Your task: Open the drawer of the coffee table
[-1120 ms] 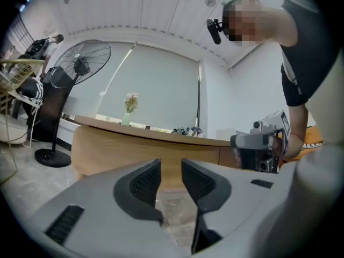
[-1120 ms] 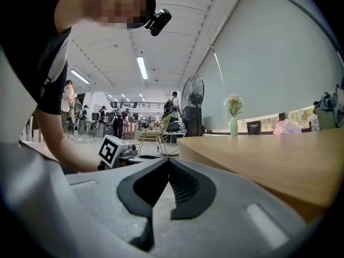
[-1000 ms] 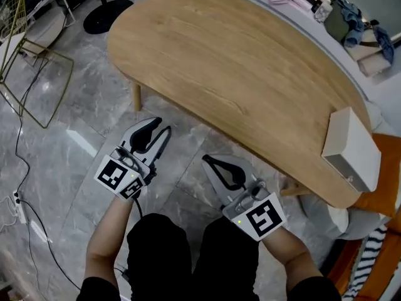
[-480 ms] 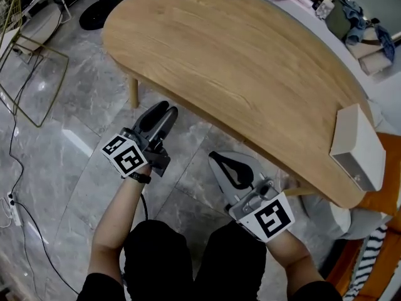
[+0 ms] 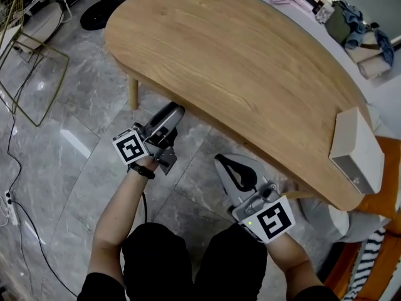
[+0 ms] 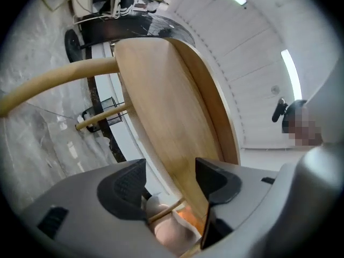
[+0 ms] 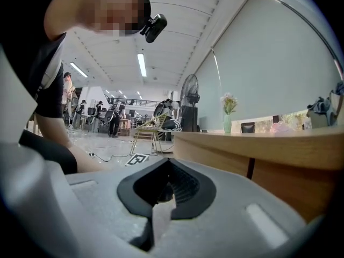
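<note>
The oval wooden coffee table (image 5: 244, 61) fills the upper part of the head view; no drawer front shows from above. My left gripper (image 5: 175, 113) lies rolled on its side, its tips at the table's near edge, close to a wooden leg (image 5: 133, 94). Its jaws are opening. In the left gripper view the table's wooden edge and underside (image 6: 172, 117) stand upright in the gap of the left gripper (image 6: 169, 179), and the pads do not press on them. My right gripper (image 5: 222, 162) hovers over the floor short of the table. The right gripper (image 7: 167, 171) is shut on nothing.
A white box (image 5: 356, 148) sits on the table's right end. A gold wire chair (image 5: 31, 61) and a cable (image 5: 19, 168) are on the marble floor at left, a black round base (image 5: 103, 14) at top. Clothes lie on a ledge (image 5: 357, 24); an orange cushion (image 5: 382, 193) at right.
The left gripper moved up to the table's near edge, rolled onto its side and spread its jaws wider. The right gripper sank slightly and stayed shut.
</note>
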Demonstrator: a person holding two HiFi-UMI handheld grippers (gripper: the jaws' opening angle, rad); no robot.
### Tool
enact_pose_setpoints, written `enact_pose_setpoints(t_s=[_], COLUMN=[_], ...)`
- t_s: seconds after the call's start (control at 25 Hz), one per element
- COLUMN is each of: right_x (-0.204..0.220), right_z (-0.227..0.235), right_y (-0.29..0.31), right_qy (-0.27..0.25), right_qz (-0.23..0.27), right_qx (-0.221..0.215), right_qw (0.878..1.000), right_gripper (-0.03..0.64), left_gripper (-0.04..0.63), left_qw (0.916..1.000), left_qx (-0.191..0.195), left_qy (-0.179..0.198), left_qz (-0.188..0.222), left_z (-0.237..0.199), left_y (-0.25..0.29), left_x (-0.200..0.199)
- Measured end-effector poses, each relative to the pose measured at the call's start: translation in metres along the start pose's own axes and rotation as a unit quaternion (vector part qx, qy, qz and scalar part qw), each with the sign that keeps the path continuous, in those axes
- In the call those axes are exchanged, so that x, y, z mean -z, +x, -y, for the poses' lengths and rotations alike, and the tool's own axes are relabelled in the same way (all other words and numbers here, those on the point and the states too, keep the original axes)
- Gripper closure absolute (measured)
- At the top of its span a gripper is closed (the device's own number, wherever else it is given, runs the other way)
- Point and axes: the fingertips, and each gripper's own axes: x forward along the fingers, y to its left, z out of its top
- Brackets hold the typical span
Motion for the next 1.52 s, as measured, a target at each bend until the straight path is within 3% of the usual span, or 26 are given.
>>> enact_pose_setpoints(t_s=[0.2,0.32,0.4,1.32,1.4,1.52], right_x=[0.001,0.0,0.001,-0.012,-0.013,-0.015], right_z=[0.0,0.0,0.001,0.016,0.015,0.016], right_y=[-0.004,-0.008,-0.012,-0.049,-0.051,-0.054], right_qy=[0.001,-0.002,-0.002,-0.006,-0.008,-0.009], right_qz=[-0.003,0.001,0.0,0.016,0.018,0.022], right_qx=[0.0,0.004,0.007,0.043,0.045,0.048], right_qw=[1.0,1.0,1.0,0.999,0.999,0.999], right_gripper=[0.612,0.612,0.612,0.612,0.612,0.612], left_gripper=[0.325,0.325,0.325,0.373,0.373,0.371], left_qw=[0.9985,0.9939,0.9919,0.9948,0.9959,0.9979], left_qx=[0.042,0.074,0.085,0.054,0.051,0.055], left_qy=[-0.017,-0.075,-0.088,-0.077,-0.065,-0.017], left_qz=[0.03,0.033,0.035,0.039,0.036,0.029], left_z=[0.006,0.011,0.014,0.024,0.027,0.035], left_y=[0.01,0.017,0.021,-0.008,-0.016,-0.028], left_x=[-0.007,0.0,0.003,0.012,0.013,0.009])
